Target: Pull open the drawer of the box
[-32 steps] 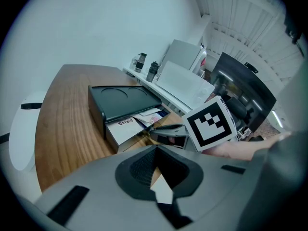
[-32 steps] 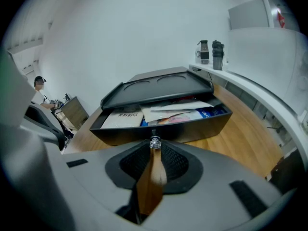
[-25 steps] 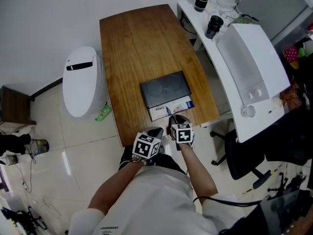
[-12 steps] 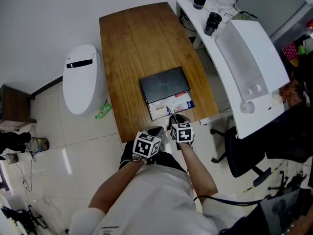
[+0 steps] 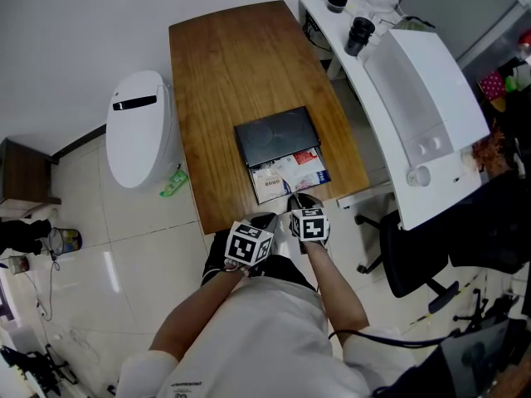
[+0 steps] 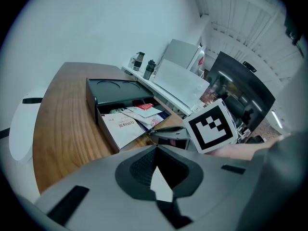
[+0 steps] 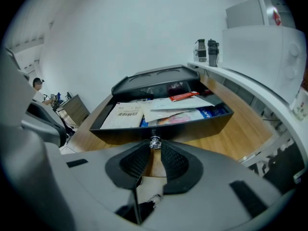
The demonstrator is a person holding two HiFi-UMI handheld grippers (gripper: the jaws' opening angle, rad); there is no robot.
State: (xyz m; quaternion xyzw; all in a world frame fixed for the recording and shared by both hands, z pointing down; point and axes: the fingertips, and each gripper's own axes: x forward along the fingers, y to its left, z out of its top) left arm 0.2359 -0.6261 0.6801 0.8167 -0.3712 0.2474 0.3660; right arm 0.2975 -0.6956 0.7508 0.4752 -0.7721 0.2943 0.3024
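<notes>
At table [image 5: 224, 73] near edge: right gripper [image 7: 154, 148] pinches knob [image 7: 154, 141]; drawer [image 5: 286, 172] out farther than second ago, papers [image 7: 159, 110] exposed, pull nearly done. Left gripper [image 6: 156, 150] seemingly closed, empty.

Black drawer [image 7: 192, 126] of flat black box [image 5: 276, 135] now further out, drawn by small metal knob [image 7: 154, 142] clamped in right gripper [image 7: 154, 147]; more loose papers [image 7: 126, 115] exposed.

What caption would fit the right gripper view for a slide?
Right gripper pinches the small knob of an open black drawer full of papers.
</notes>
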